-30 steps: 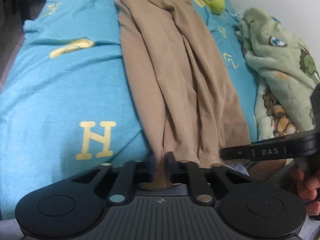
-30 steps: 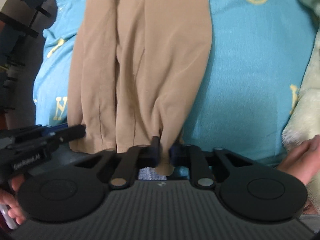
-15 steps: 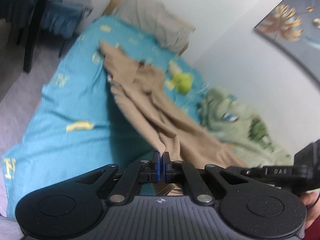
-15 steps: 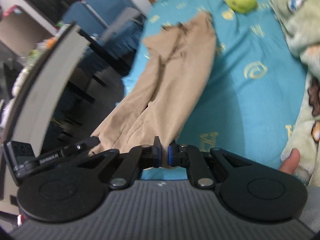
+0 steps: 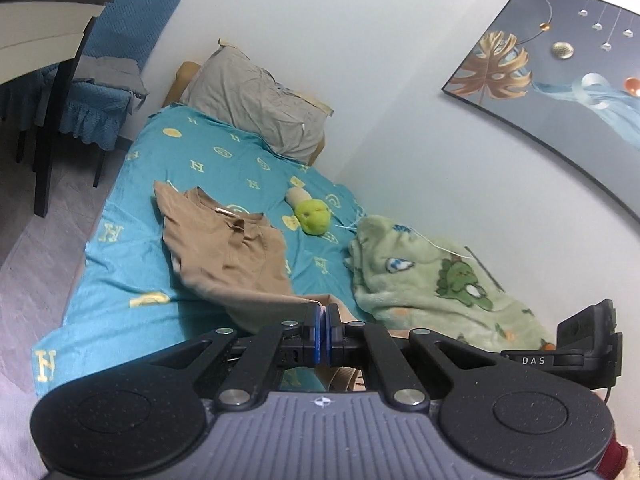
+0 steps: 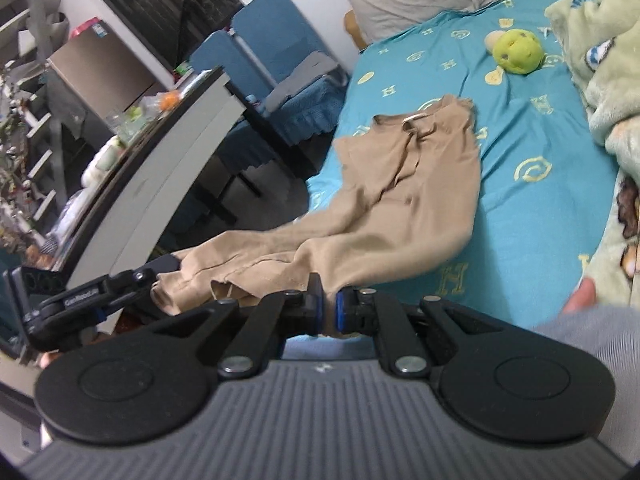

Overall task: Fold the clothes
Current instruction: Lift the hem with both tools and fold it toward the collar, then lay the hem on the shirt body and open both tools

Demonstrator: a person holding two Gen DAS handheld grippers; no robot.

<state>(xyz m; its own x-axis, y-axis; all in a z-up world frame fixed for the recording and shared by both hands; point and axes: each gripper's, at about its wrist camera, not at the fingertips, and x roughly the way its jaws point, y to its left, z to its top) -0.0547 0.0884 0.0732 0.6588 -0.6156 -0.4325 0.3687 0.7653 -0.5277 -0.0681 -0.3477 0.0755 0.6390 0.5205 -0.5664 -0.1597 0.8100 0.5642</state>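
A tan shirt (image 5: 228,256) lies lengthwise on the turquoise bed sheet (image 5: 120,276), collar end far, hem end lifted toward me. My left gripper (image 5: 322,320) is shut on one hem corner of the shirt. My right gripper (image 6: 328,306) is shut on the other hem corner of the shirt (image 6: 404,200). The left gripper also shows in the right wrist view (image 6: 160,276) at the left, holding the hem. The right gripper's body shows at the right edge of the left wrist view (image 5: 588,344).
A green dinosaur blanket (image 5: 432,276) is bunched on the right of the bed. A green plush toy (image 5: 314,216) and a grey pillow (image 5: 256,100) lie beyond the shirt. A dark table (image 6: 160,152) and blue chairs (image 6: 272,68) stand left of the bed.
Both grippers have lifted the shirt's hem up and pulled it back toward me. The views now tilt up to show the whole bed and wall.
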